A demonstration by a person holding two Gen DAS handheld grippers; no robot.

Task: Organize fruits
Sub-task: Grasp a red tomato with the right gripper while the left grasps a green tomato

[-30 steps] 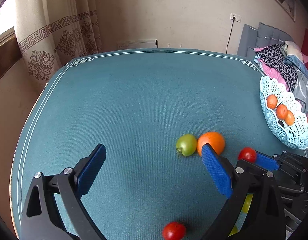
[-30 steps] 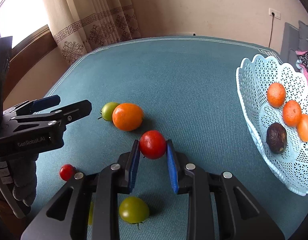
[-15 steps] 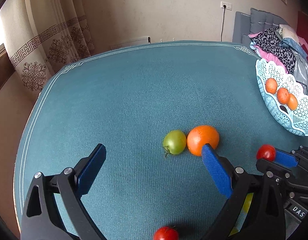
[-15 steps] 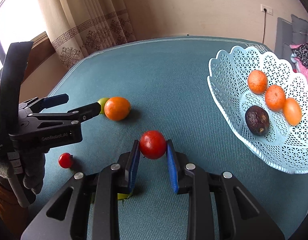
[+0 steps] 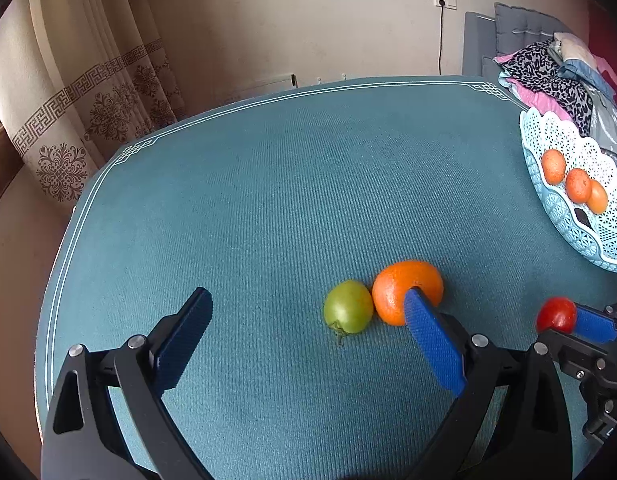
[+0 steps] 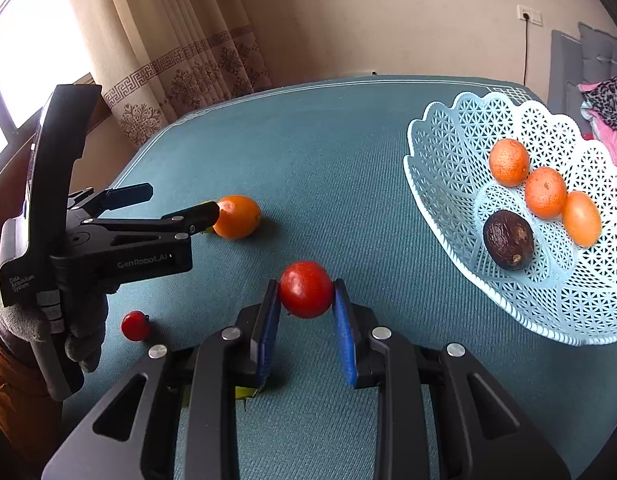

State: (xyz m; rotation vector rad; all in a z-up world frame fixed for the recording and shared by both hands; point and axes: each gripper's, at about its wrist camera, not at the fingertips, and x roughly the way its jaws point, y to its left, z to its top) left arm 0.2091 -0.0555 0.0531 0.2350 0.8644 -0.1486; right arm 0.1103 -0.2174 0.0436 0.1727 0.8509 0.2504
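My right gripper (image 6: 305, 300) is shut on a red tomato (image 6: 306, 289) and holds it above the teal table, left of the light-blue lattice basket (image 6: 436, 184). The tomato also shows in the left wrist view (image 5: 556, 314). The basket holds three orange fruits (image 6: 545, 192) and a dark brown fruit (image 6: 507, 245). My left gripper (image 5: 308, 320) is open and empty; an orange (image 5: 400, 288) and a green tomato (image 5: 347, 307) lie side by side just beyond its right finger. A small red tomato (image 6: 135, 325) lies near the left hand.
The basket (image 5: 556, 216) stands at the table's right edge. A yellow-green fruit (image 6: 248, 392) lies mostly hidden under my right gripper. Curtains (image 5: 88, 92) hang beyond the far left edge, and a pile of clothes (image 5: 556, 76) lies behind the basket.
My right gripper has carried the red tomato to the right, nearer the basket. My left gripper has moved forward towards the orange and green tomato and stayed open.
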